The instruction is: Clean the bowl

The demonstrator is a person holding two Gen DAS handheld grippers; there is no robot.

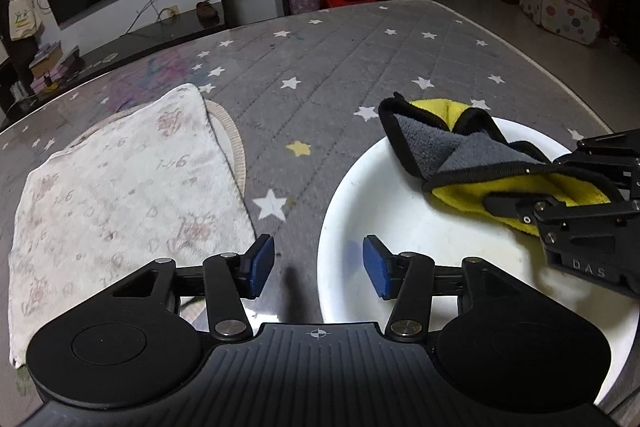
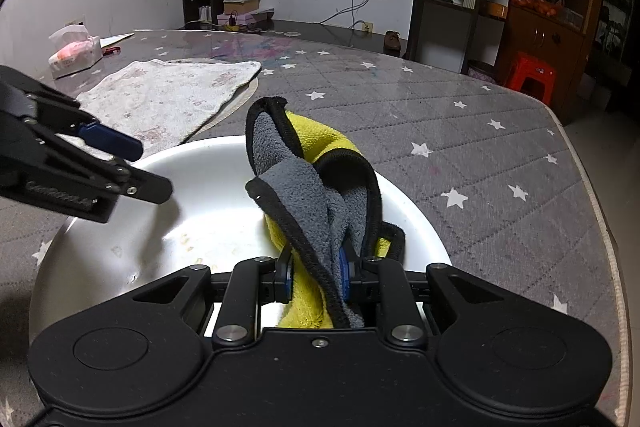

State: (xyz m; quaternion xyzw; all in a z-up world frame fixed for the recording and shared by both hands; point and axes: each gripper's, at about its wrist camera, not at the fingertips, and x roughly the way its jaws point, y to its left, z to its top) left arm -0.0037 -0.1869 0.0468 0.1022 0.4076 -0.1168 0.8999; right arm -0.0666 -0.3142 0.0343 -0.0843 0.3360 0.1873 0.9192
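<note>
A white bowl [image 1: 380,219] [image 2: 200,187] sits on the grey star-patterned table; faint brownish marks show on its bottom. A grey and yellow cloth [image 1: 452,147] [image 2: 304,195] with black trim lies bunched in the bowl's right half. My right gripper [image 2: 316,275] [image 1: 520,187] is shut on that cloth, which bulges up out of the pads. My left gripper [image 1: 318,263] [image 2: 150,169] is open at the bowl's left rim, one blue pad outside the rim and one over the bowl's inside. Neither pad presses on the rim.
A white patterned towel [image 1: 120,195] [image 2: 168,95] lies left of the bowl on a round woven mat [image 1: 236,143]. A tissue pack [image 2: 74,55] stands at the far left. The table's edge [image 2: 592,187] curves along the right, with a red stool [image 2: 528,71] beyond.
</note>
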